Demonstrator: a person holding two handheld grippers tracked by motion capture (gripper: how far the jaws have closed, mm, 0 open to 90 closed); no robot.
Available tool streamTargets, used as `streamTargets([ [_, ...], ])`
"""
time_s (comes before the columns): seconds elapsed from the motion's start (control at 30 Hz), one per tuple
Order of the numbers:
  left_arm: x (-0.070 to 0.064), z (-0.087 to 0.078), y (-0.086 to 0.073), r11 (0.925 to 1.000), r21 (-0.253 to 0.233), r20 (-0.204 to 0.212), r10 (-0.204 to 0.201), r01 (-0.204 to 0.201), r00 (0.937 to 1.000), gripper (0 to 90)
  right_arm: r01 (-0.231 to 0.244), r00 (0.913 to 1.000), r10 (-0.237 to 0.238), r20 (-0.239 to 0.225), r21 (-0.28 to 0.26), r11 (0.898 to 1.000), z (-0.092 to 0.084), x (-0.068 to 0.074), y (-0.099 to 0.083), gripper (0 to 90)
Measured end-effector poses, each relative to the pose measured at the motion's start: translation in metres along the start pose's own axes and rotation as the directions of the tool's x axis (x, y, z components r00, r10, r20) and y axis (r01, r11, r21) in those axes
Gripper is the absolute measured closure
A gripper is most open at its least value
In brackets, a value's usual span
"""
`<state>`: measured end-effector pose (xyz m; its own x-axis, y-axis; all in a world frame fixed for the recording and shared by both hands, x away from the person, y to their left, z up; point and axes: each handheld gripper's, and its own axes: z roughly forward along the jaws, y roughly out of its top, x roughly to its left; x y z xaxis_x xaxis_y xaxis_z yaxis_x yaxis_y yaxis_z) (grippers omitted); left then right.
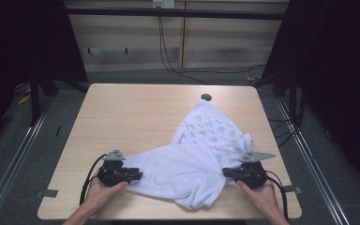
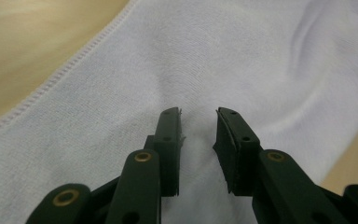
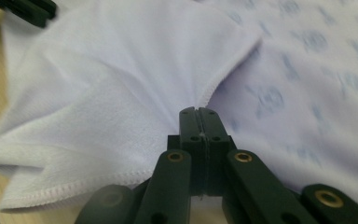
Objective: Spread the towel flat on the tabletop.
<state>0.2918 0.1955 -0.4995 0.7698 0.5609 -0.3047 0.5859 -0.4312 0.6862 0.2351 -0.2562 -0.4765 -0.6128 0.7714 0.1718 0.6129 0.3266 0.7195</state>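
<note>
Pinching the soft, limp towel at its hem with the right gripper, jaws clamped, we judge our parted, empty left gripper should take the nine-o'clock edge.

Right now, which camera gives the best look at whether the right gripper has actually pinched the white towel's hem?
The right gripper view: the right gripper has its jaws shut on the white stitched-hem towel. The high view shows that gripper small at the towel's edge. The left gripper view shows plain towel between its own open jaws.

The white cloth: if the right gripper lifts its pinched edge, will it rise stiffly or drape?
Likely drape: the white cloth lies crumpled in soft folds. It looks light, bunching where the right gripper pinches it. Probably grippy rather than slippery, given its fuzzy weave.
</note>
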Motion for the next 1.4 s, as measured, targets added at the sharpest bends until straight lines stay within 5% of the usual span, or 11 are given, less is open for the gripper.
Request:
streamTargets([
  [0.1, -0.012, -0.001, -0.001, 0.9988, 0.026, 0.03, 0.04, -0.041, 0.9987, 66.4, -0.034, 0.9993, 0.033, 0.016, 0.023, 0.999, -0.008, -0.009, -0.012, 89.4],
  [0.17, -0.013, -0.011, 0.0, 0.9983, -0.025, 0.032, 0.053, -0.053, 0.998, 66.2, -0.045, 0.9989, 0.045, 0.014, 0.024, 0.999, -0.013, -0.014, -0.017, 86.5],
  [0.33, 0.019, -0.035, -0.001, 0.9929, -0.116, -0.044, -0.03, 0.024, 0.9986, 66.9, -0.026, 0.9995, 0.028, 0.018, -0.064, 0.998, -0.014, -0.019, 0.005, 65.5],
  [0.43, 0.043, -0.034, -0.005, 0.9925, -0.1, -0.05, -0.076, 0.07, 0.9959, 66.1, -0.002, 1.0, 0.002, 0.004, -0.085, 0.996, 0.005, -0.026, 0.03, 64.3],
  [0.53, 0.049, -0.033, -0.006, 0.9916, -0.101, -0.049, -0.086, 0.081, 0.9951, 64.7, 0.012, 0.9999, -0.012, -0.001, -0.084, 0.996, 0.019, -0.031, 0.041, 63.3],
  [0.73, 0.048, -0.03, -0.006, 0.9941, -0.084, -0.066, -0.074, 0.069, 0.995, 56.4, 0.004, 0.9998, -0.004, 0.017, -0.035, 0.999, 0.066, -0.057, 0.057, 59.7],
  [0.93, 0.042, -0.024, -0.007, 0.9984, -0.034, -0.067, -0.048, 0.045, 0.9966, 53.3, 0.032, 0.9992, -0.032, 0.023, 0.015, 0.999, 0.082, -0.056, 0.052, 55.9],
  [1.07, 0.03, -0.02, -0.007, 1.0, -0.006, -0.04, -0.004, 0.004, 0.9992, 54.5, 0.073, 0.9969, -0.074, 0.028, 0.019, 0.997, 0.085, -0.049, 0.052, 58.3],
  [1.17, 0.021, -0.018, -0.009, 0.9981, 0.026, -0.009, 0.055, -0.055, 0.9984, 81.4, 0.111, 0.9934, -0.111, 0.029, 0.025, 0.994, 0.084, -0.042, 0.052, 69.4],
  [1.27, 0.014, -0.016, -0.008, 0.994, 0.045, 0.016, 0.099, -0.099, 0.995, 87.9, 0.117, 0.992, -0.118, 0.045, 0.02, 0.993, 0.081, -0.039, 0.053, 82.4],
  [1.4, 0.017, -0.02, -0.006, 0.9972, -0.003, 0.028, 0.074, -0.074, 0.9968, 88.5, 0.087, 0.9954, -0.086, 0.044, -0.029, 0.996, 0.069, -0.04, 0.055, 86.1],
])
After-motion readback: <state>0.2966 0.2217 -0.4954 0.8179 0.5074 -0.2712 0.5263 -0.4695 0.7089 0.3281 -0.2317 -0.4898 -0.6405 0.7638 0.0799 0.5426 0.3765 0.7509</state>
